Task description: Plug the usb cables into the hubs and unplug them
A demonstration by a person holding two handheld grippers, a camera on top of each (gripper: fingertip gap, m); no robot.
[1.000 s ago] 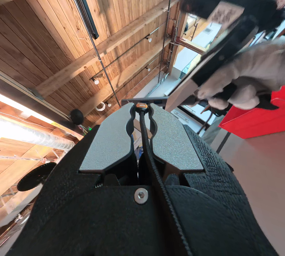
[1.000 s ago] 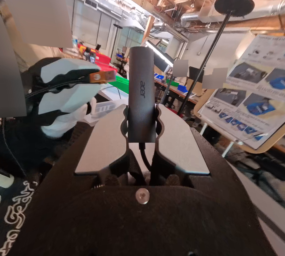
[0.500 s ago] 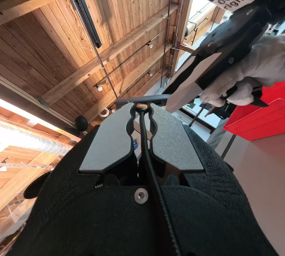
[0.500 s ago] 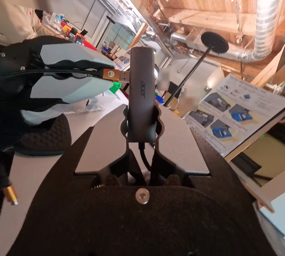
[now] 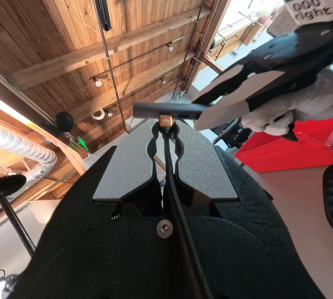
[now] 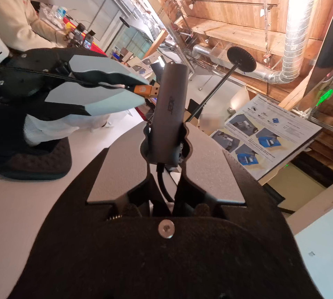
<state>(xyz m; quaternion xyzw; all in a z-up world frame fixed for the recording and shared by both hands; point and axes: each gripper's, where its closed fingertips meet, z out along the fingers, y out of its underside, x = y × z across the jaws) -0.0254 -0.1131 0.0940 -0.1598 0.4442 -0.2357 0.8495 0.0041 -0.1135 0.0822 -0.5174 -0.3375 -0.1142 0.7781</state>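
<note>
- Two grippers mid-air above worktop: left gripper (image 5: 165, 129) pinching braided usb cable (image 5: 171, 164) behind orange plug (image 6: 144, 90); right gripper (image 6: 164, 132) clamped on grey hub (image 6: 169, 108).
- Plug, well clear a second ago, now at side port, metal tip showing; insertion started, not seated.

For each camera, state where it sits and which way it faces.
Left wrist view: on the left tongs, facing up at the wooden ceiling; shows its own fingers clamping the orange USB plug, plus a gloved hand.
Right wrist view: on the right tongs, facing across the workshop toward a poster board; shows its own fingers clamping the grey USB hub.
Shared: hub, plug, and the opposite tongs.
</note>
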